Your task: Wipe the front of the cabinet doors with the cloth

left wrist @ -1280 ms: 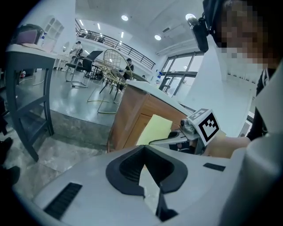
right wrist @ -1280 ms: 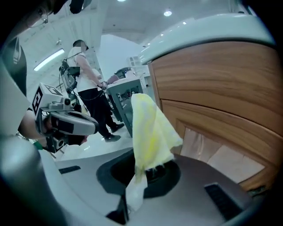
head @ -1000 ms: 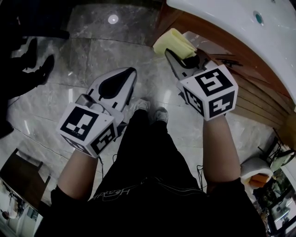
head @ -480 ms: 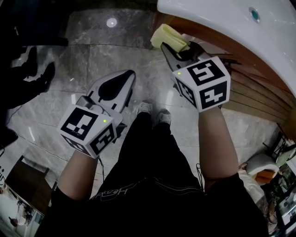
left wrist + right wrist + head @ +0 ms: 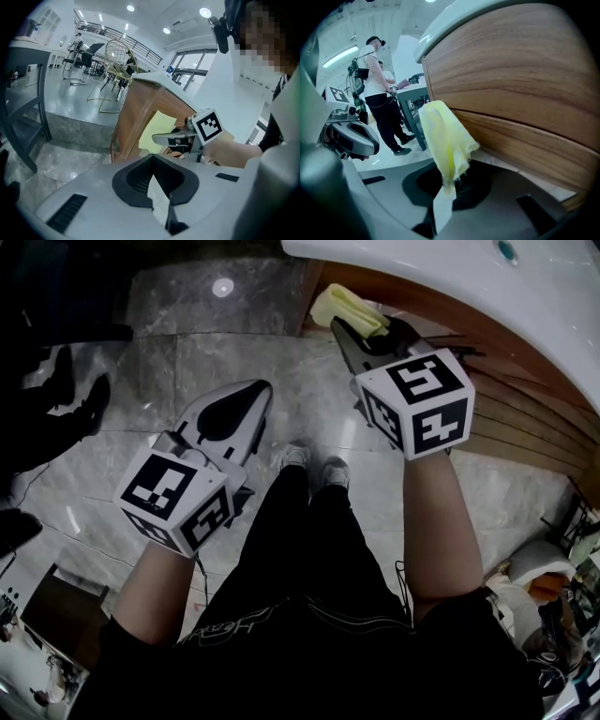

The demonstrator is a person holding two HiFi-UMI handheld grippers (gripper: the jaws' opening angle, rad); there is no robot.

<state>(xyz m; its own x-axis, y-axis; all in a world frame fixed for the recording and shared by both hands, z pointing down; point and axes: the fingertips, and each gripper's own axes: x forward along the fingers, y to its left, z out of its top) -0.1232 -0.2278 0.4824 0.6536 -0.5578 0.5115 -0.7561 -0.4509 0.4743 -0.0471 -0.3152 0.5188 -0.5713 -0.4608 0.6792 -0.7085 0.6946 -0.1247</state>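
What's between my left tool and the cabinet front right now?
The right tool, shut on the yellow cloth, sits between the left tool and the wooden cabinet front, as the left gripper view shows.

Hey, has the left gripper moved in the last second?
No. In the head view the left gripper sits just as far left of the person's shoes as before, shut and empty.
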